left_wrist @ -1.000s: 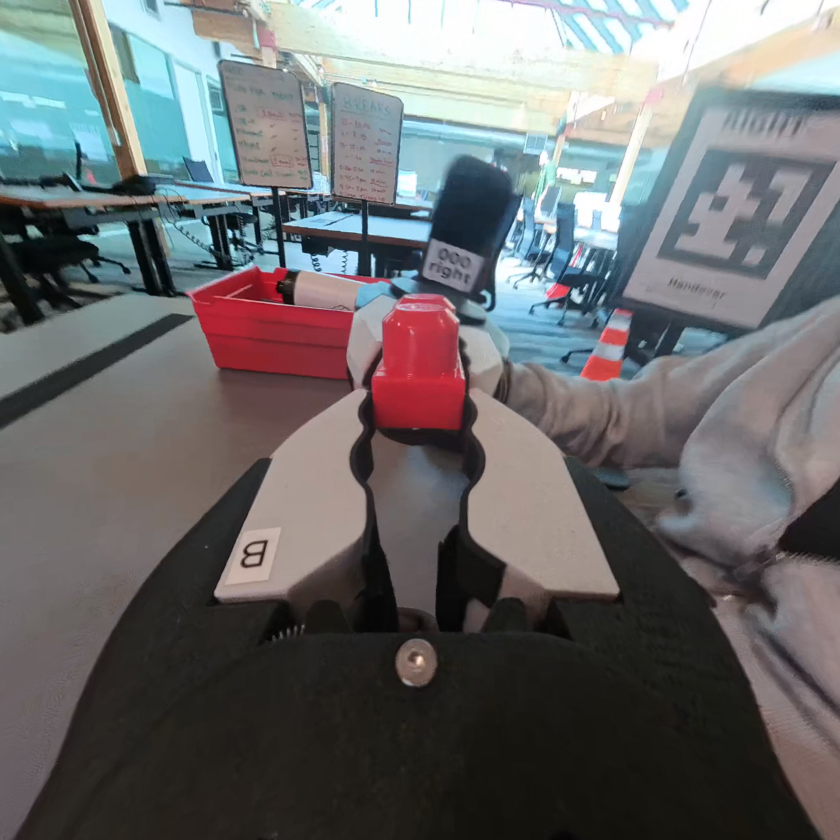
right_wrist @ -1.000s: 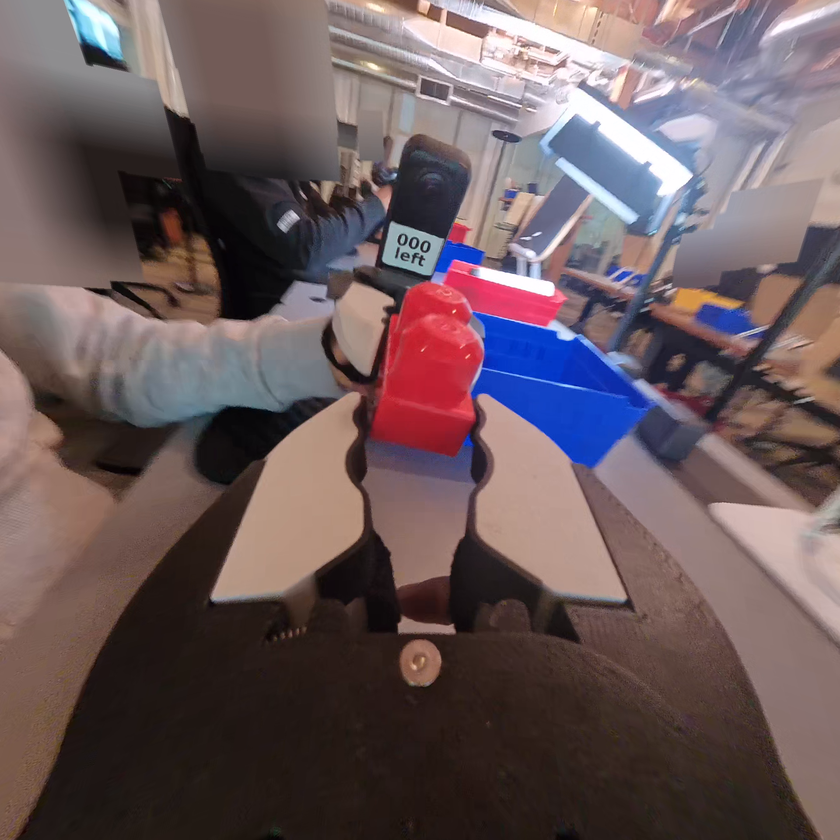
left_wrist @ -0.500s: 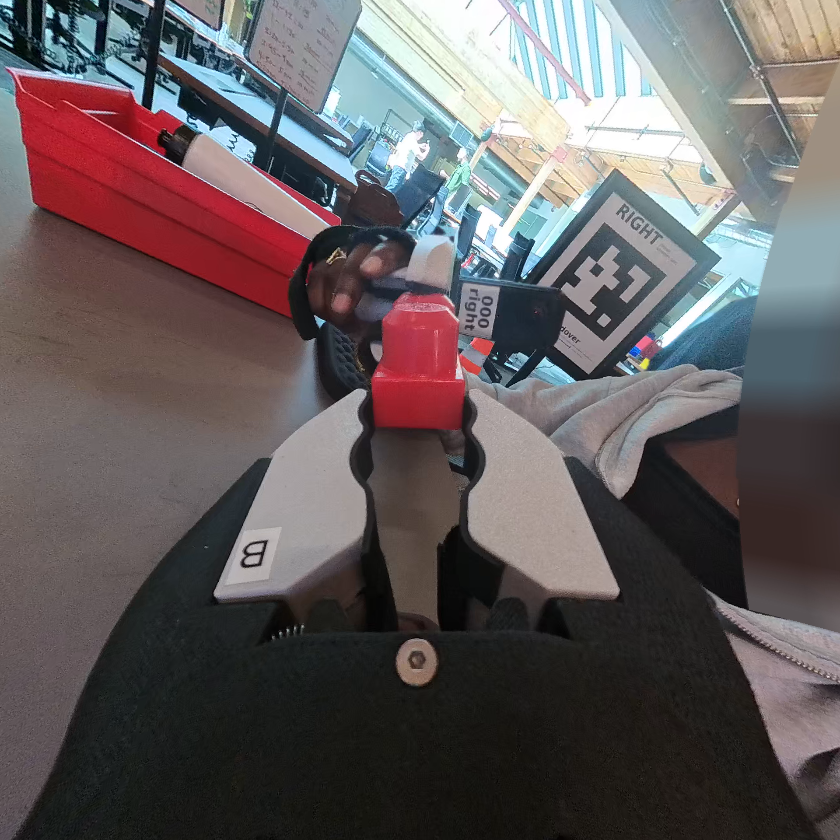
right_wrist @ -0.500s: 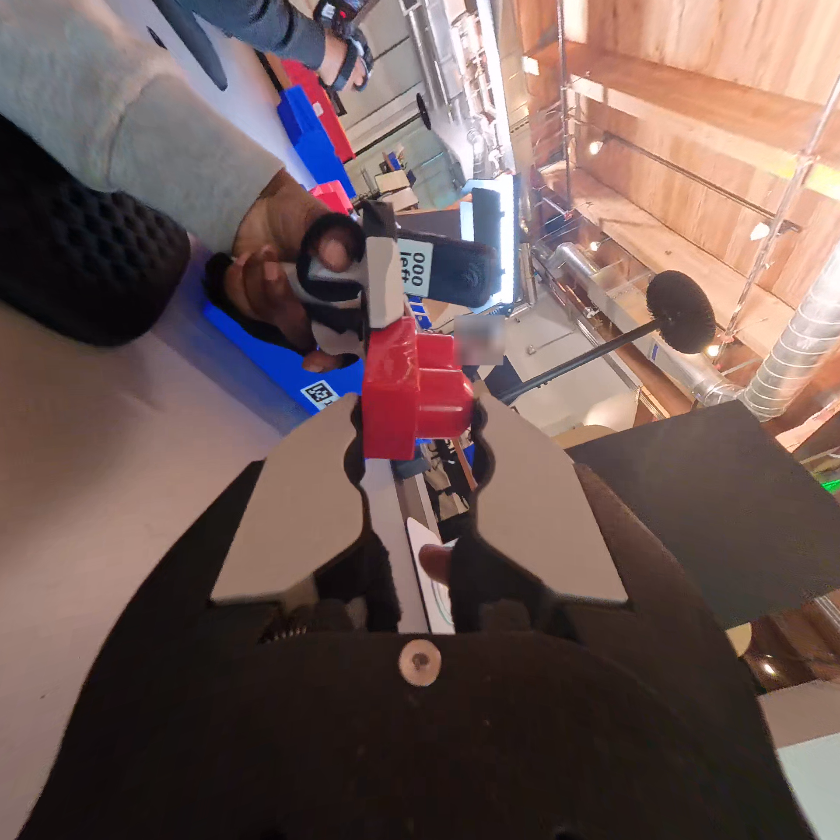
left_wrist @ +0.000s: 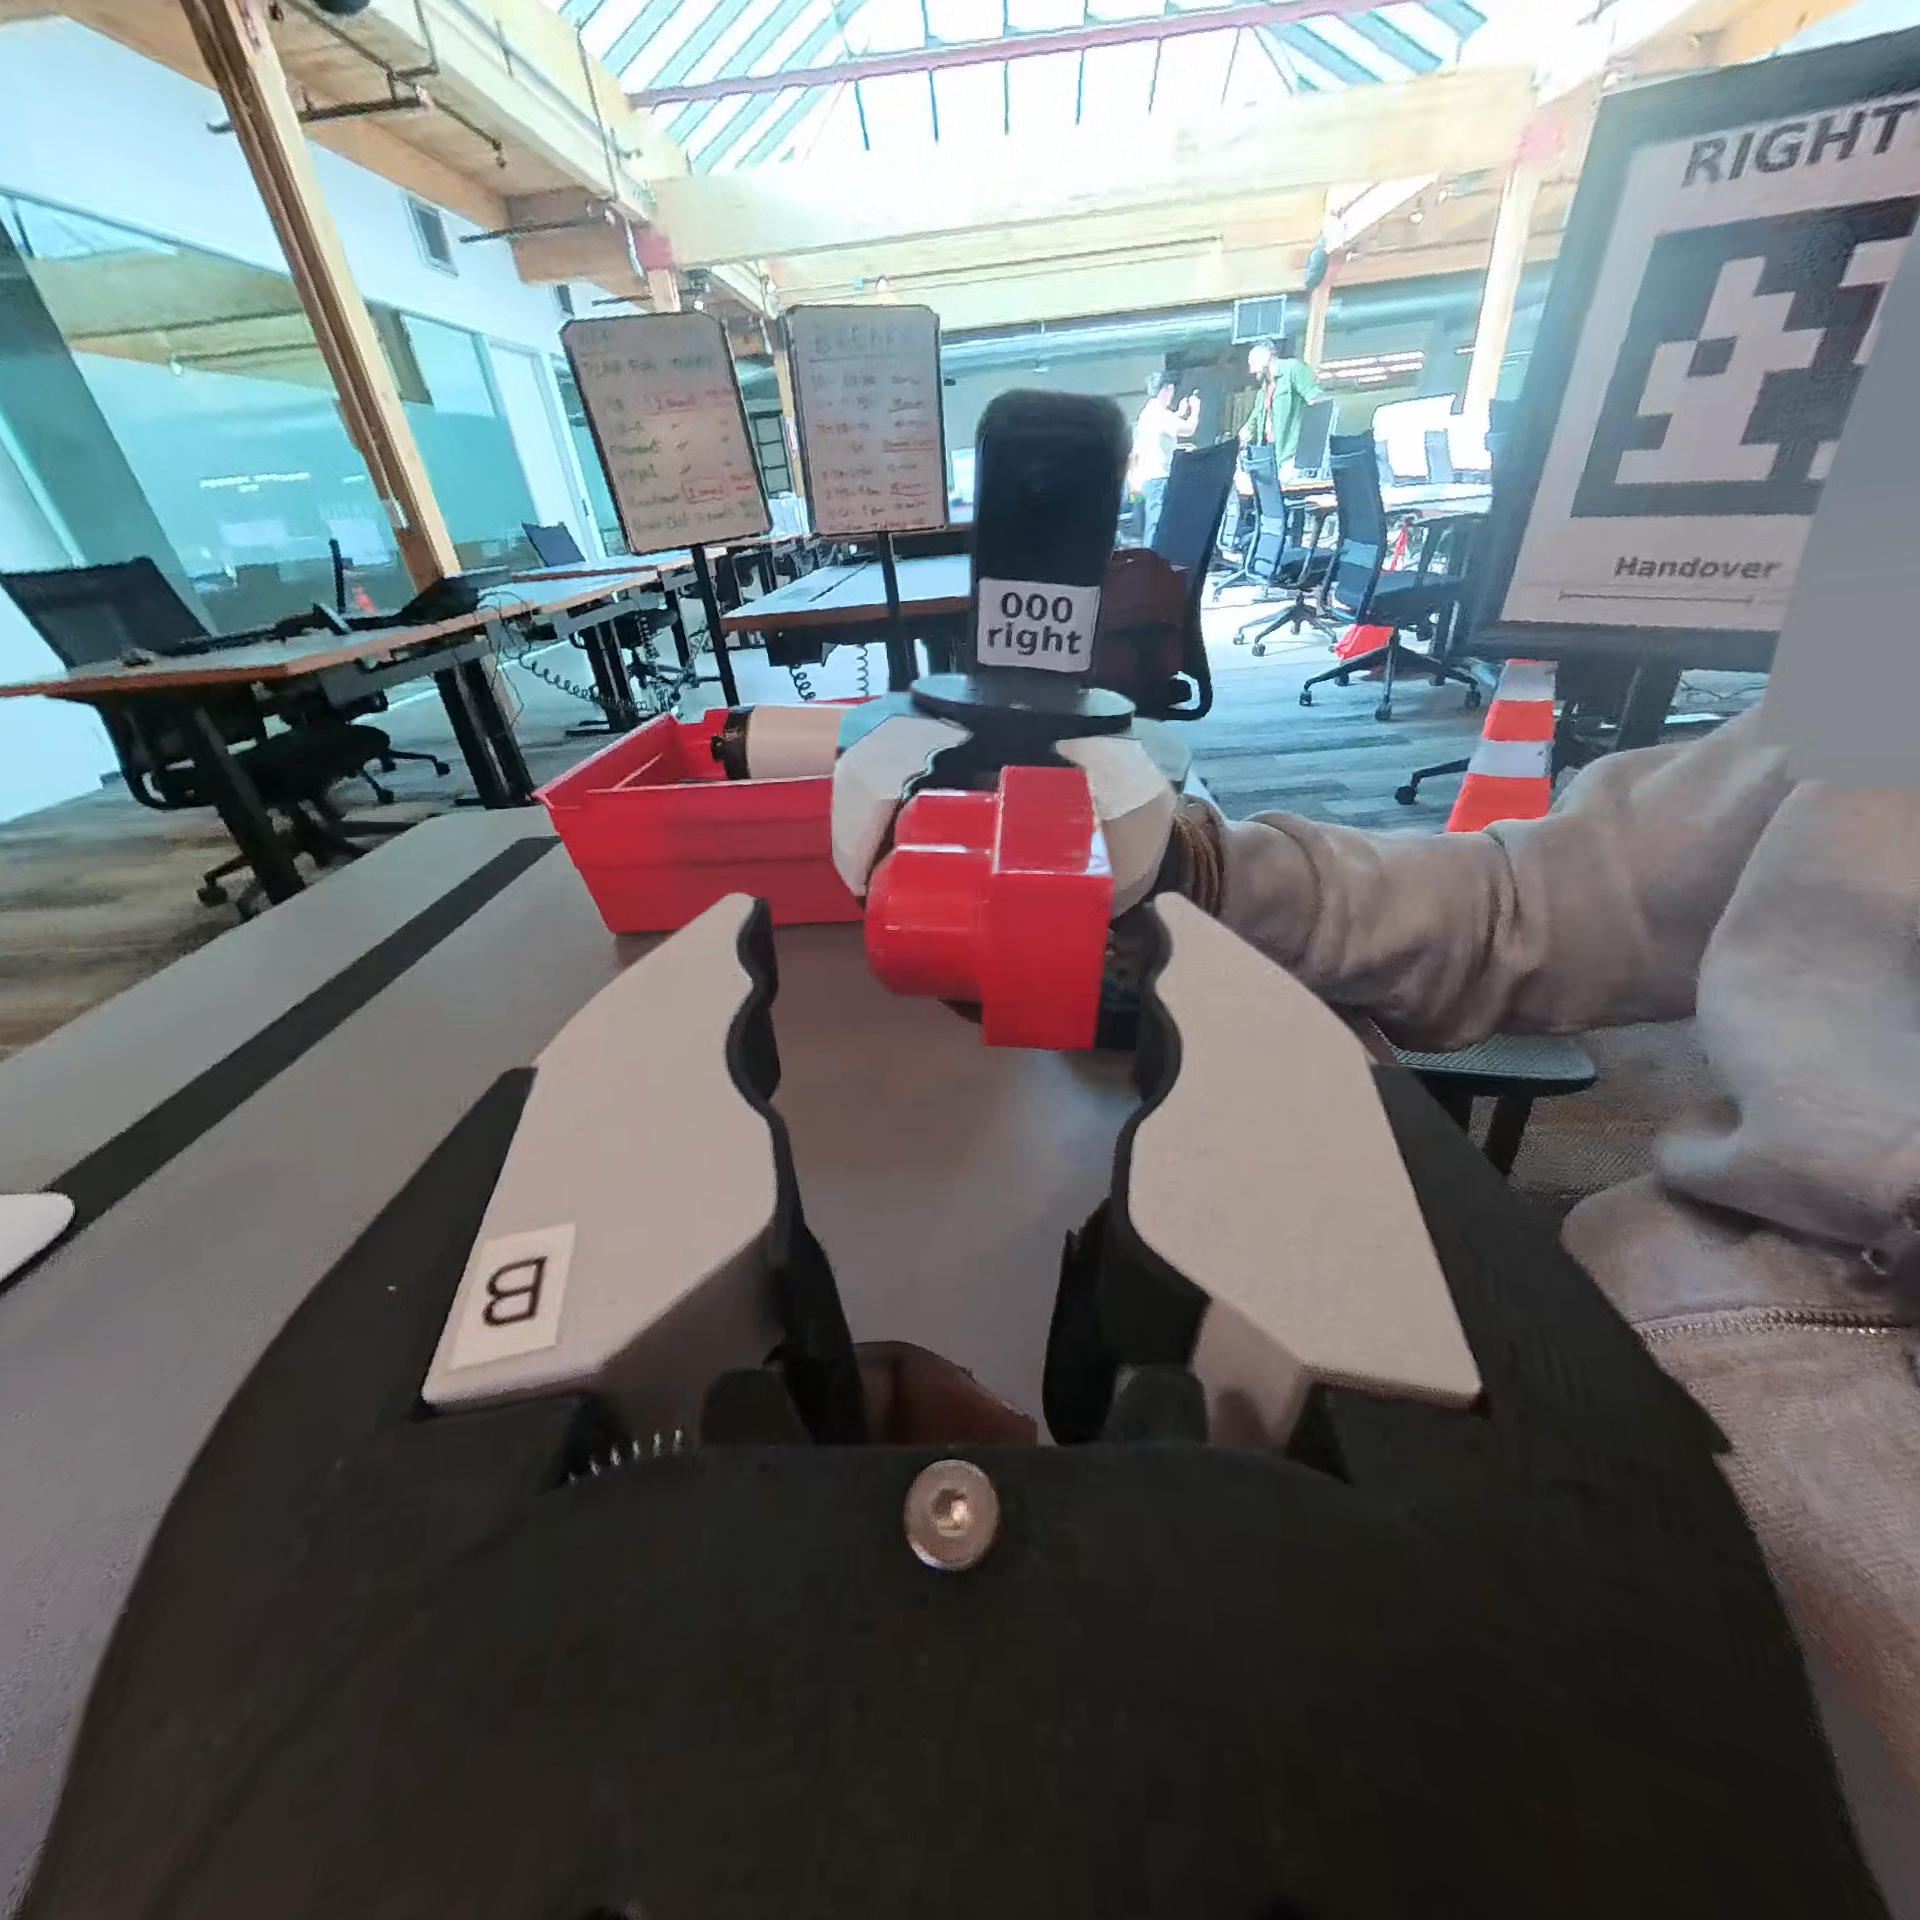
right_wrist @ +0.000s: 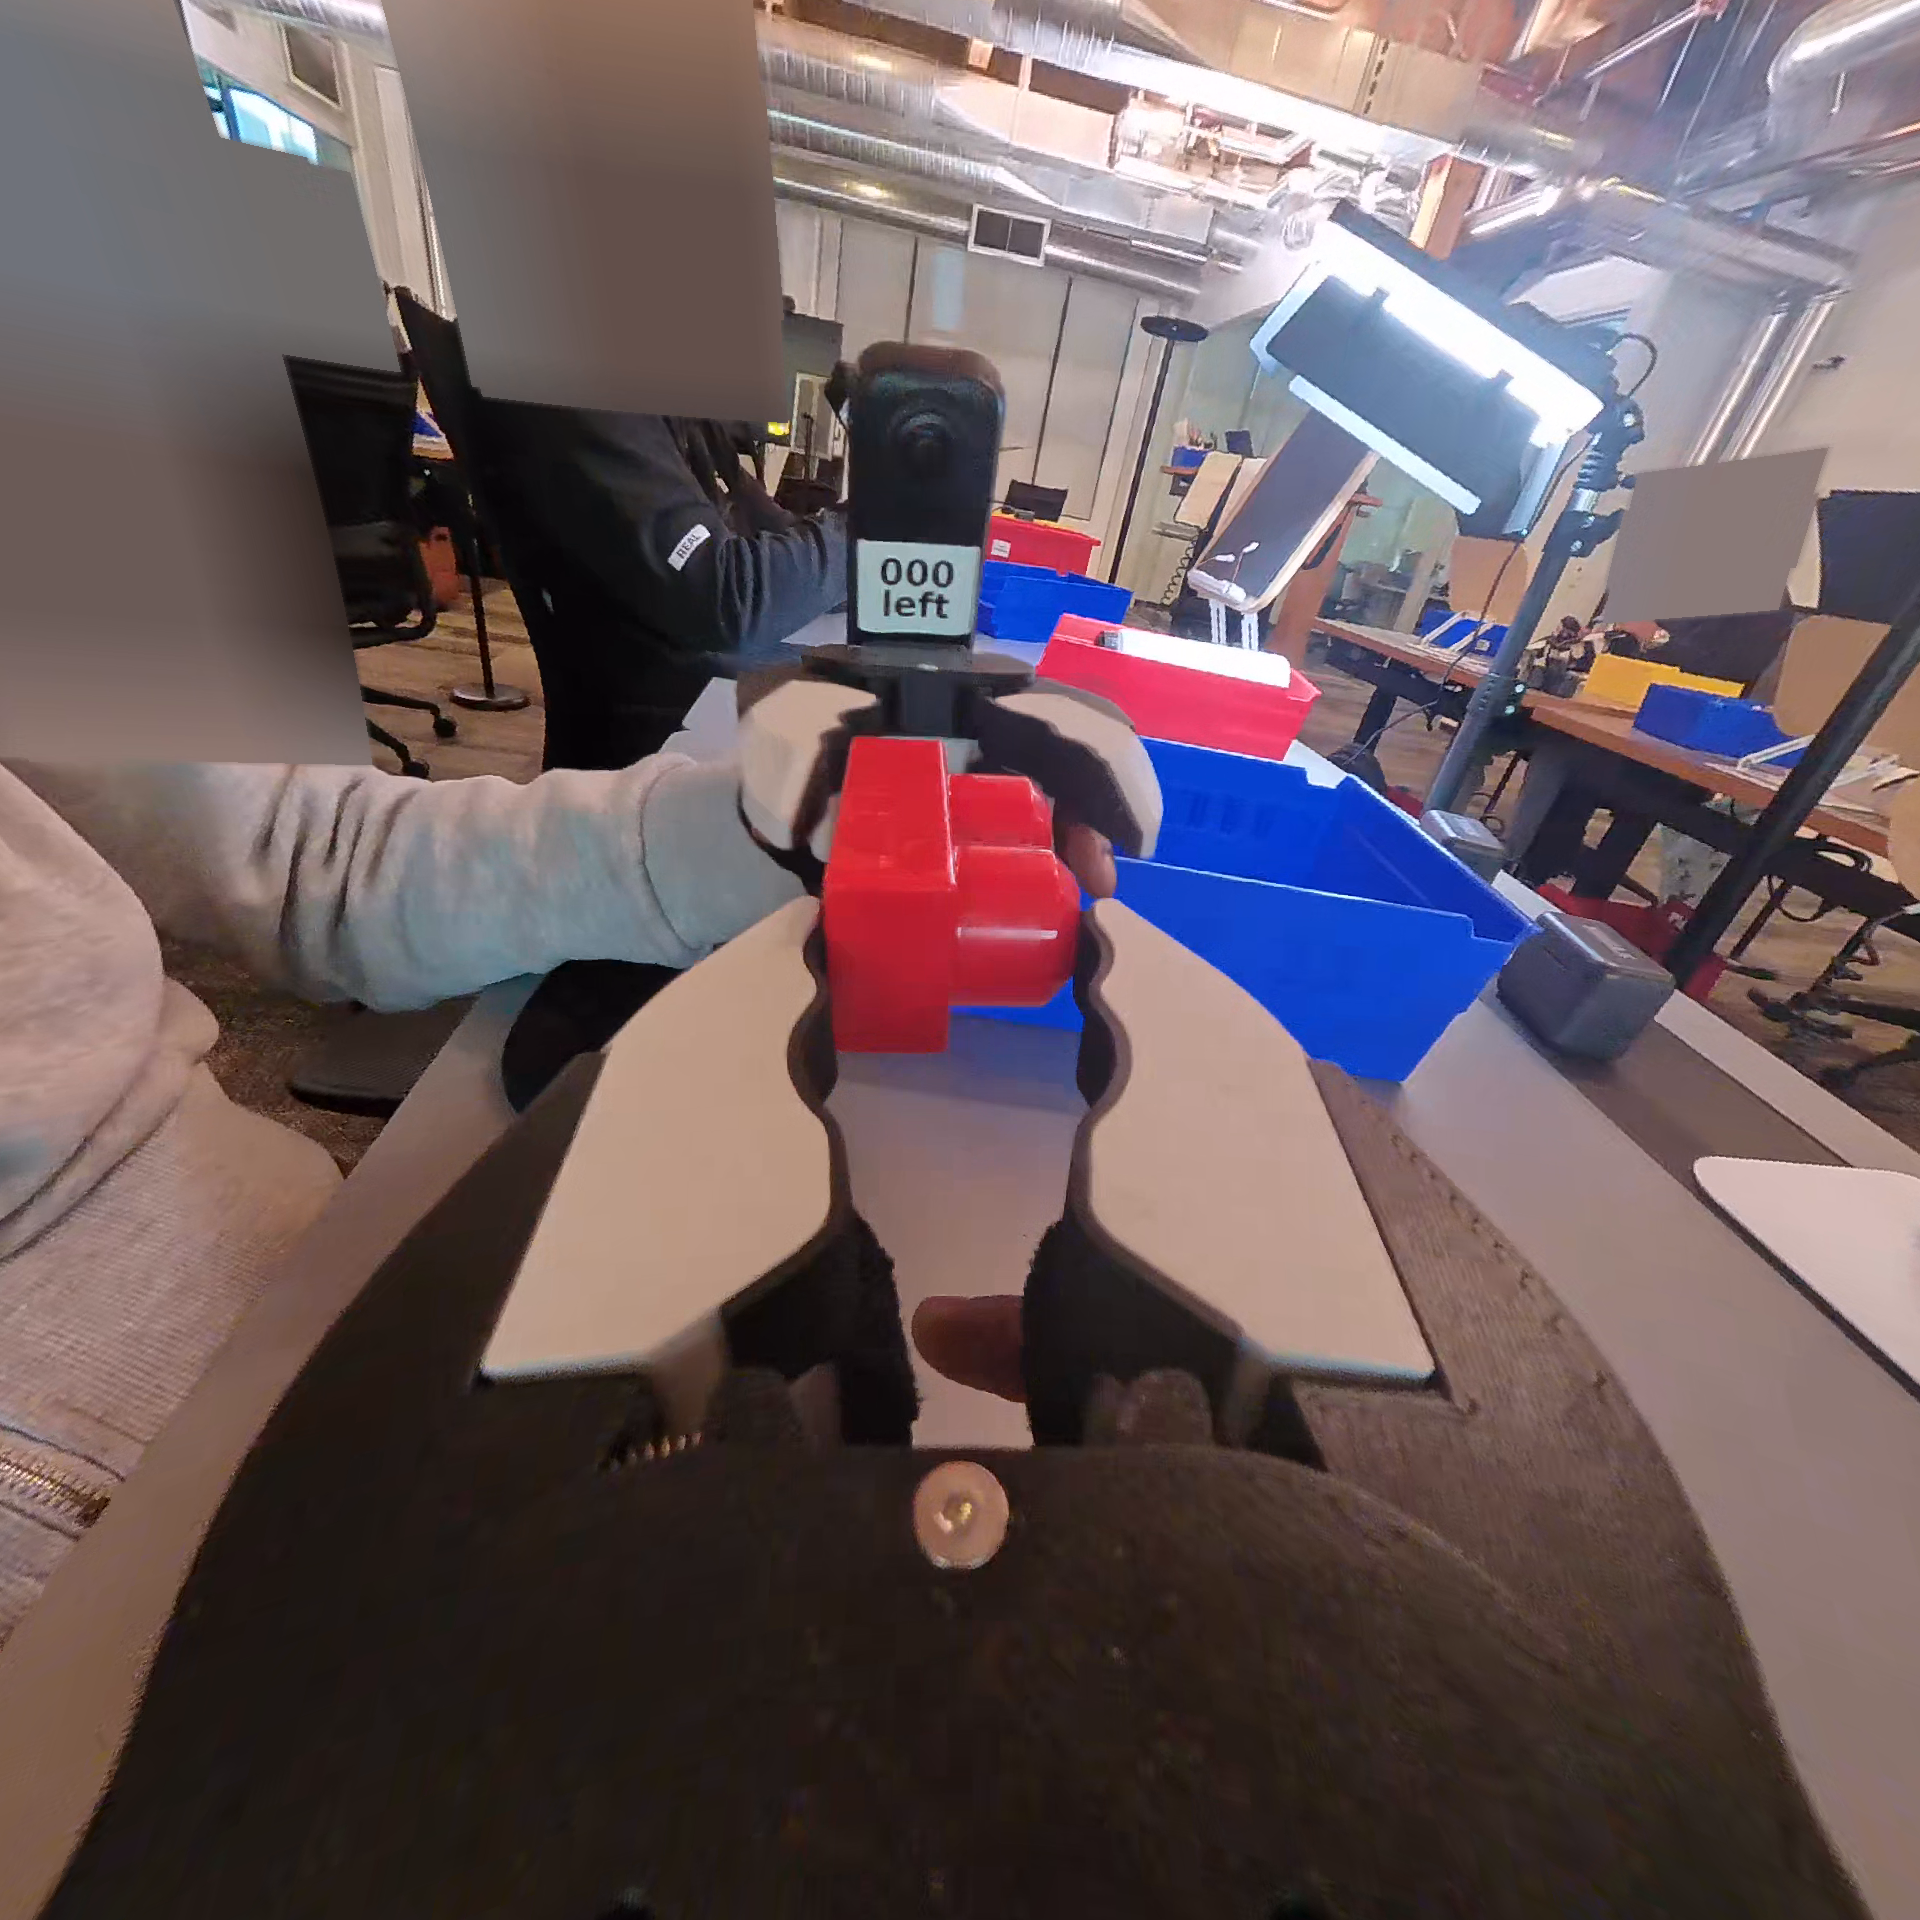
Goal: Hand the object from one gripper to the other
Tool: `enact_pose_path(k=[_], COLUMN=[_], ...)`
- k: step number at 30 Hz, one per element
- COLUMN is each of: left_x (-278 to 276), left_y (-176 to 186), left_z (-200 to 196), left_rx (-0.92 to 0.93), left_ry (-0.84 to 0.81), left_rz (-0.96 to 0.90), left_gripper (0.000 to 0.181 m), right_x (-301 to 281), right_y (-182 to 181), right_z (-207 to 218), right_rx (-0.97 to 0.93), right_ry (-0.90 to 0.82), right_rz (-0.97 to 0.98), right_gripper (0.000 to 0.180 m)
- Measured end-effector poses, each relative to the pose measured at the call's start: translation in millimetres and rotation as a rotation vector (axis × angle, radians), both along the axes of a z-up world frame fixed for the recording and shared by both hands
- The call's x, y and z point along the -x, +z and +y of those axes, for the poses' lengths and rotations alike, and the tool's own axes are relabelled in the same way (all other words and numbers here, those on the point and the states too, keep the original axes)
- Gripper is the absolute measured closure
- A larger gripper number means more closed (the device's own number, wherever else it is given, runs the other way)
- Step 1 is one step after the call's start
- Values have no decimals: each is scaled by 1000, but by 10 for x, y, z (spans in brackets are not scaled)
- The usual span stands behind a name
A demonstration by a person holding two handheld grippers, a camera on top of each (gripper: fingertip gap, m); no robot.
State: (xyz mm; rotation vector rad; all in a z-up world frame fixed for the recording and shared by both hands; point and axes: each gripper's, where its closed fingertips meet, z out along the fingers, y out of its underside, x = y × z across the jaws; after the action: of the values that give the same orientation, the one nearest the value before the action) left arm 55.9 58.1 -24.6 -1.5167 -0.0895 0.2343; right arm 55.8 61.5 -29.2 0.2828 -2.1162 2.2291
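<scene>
Now that the left gripper (left_wrist: 951, 971) has spread its jaws and backed clear of the red block (right_wrist: 940, 894), the right gripper (right_wrist: 951, 971) alone pinches it above the table (left_wrist: 260, 1060), so the handover looks essentially done.

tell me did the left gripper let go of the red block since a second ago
Yes. The left gripper was shut on the red block then; now its fingers stand spread, and the block sits beyond them, before the red bin, in the right gripper.
</scene>
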Motion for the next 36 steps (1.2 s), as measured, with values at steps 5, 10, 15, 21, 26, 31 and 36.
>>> enact_pose_path(k=[5,10,15,21,26,31,36], left_x=[12,14,-8,11,50,26,-38], left_y=[-70,-80,-123,-109,-62,-134,-219], left_z=[42,57,112,99,22,7,72], left_rx=[31,28,51,34,-74,-86,-23], left_ry=[-1,-6,-17,-20,-100,-195,-220], left_rz=[-17,-38,-35,-122,-398,-591,-616], left_gripper=[129,129,133,137,137,137,137], right_x=[-1,18,9,6,53,43,-7], right_y=[-55,-60,-67,-76,-44,-45,-114], right_z=[-34,-40,-54,-57,-10,-22,-56], right_rx=[-29,-34,-37,-40,-38,-45,-50], right_ry=[-4,-14,-14,-8,-195,-359,-319], right_rz=[-4,-21,-23,-29,439,856,879], right_gripper=[135,135,135,134,102,110,141])
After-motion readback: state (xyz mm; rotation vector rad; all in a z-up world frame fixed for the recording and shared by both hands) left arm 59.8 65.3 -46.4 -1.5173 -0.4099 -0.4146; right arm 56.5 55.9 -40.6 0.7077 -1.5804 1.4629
